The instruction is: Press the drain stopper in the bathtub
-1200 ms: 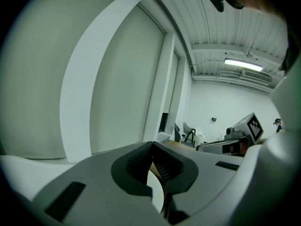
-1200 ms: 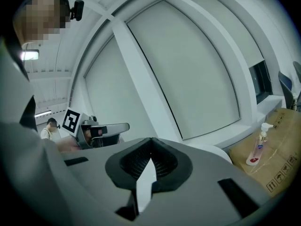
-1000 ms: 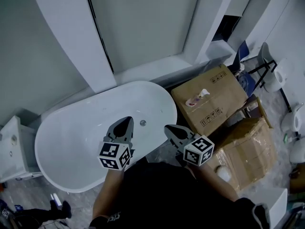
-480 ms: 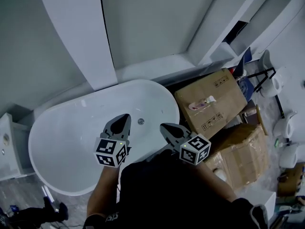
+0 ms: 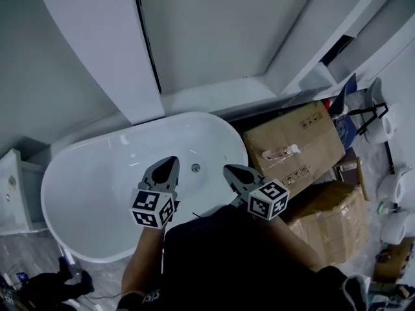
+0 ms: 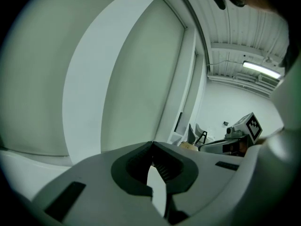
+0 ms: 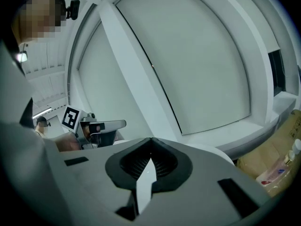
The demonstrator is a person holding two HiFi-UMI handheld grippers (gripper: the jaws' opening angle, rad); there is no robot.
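Observation:
A white oval bathtub [image 5: 97, 193] lies below me in the head view, with a small round metal drain stopper [image 5: 195, 168] on its floor near the right end. My left gripper [image 5: 170, 162] hovers above the tub just left of the stopper, jaws shut and empty. My right gripper [image 5: 231, 172] hangs over the tub's right rim, to the right of the stopper, also shut on nothing. In the left gripper view the left gripper [image 6: 152, 144] points at the wall; in the right gripper view the right gripper [image 7: 151, 140] does the same, and the tub's rim [image 7: 217, 150] shows.
Cardboard boxes [image 5: 295, 141] stand right of the tub, one with a pump bottle [image 5: 280, 153] lying on top. A white cabinet [image 5: 13, 193] sits at the tub's left end. A white wall panel [image 5: 97, 50] and window ledge run behind. White fixtures [image 5: 389, 190] stand at far right.
The head view has drifted a little, so the tub and boxes sit slightly differently in frame. Both grippers keep nearly the same places over the tub, still shut.

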